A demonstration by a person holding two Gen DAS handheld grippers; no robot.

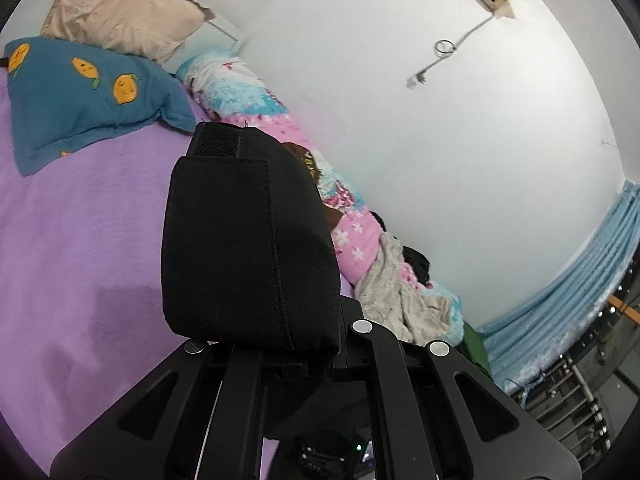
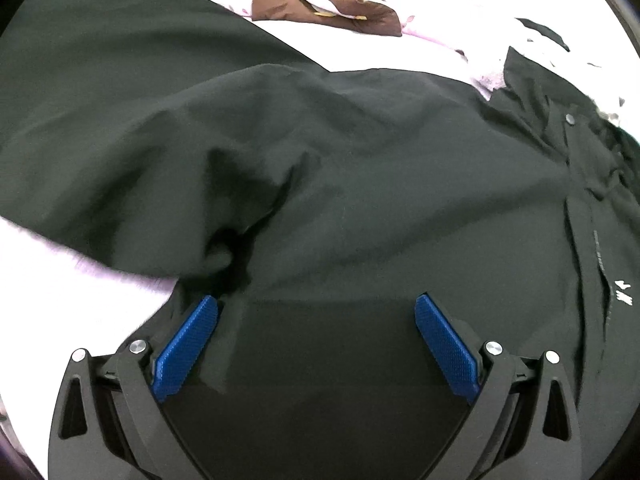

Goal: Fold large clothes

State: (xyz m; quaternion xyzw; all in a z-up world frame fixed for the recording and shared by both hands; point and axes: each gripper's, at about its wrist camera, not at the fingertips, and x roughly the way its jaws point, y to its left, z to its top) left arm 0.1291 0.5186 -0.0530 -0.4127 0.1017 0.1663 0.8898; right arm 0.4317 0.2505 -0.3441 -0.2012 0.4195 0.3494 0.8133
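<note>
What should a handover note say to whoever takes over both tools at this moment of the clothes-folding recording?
Left tool: shut on a black cuff, held up above the purple bed sheet.
Right tool: open, pads apart, low over the black jacket, gripping nothing.
The jacket lies spread and wrinkled on the bed; its placket with a snap points toward the right of the right wrist view.
Done: one sleeve end picked up.
Left: fold the sleeve in, then fold the body.

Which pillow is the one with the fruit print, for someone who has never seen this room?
On the purple bed, look to the far end where two pillows lie by the white wall. The blue pillow lies nearer, in front of the beige pillow. Only it bears yellow lemons with faces.
</note>
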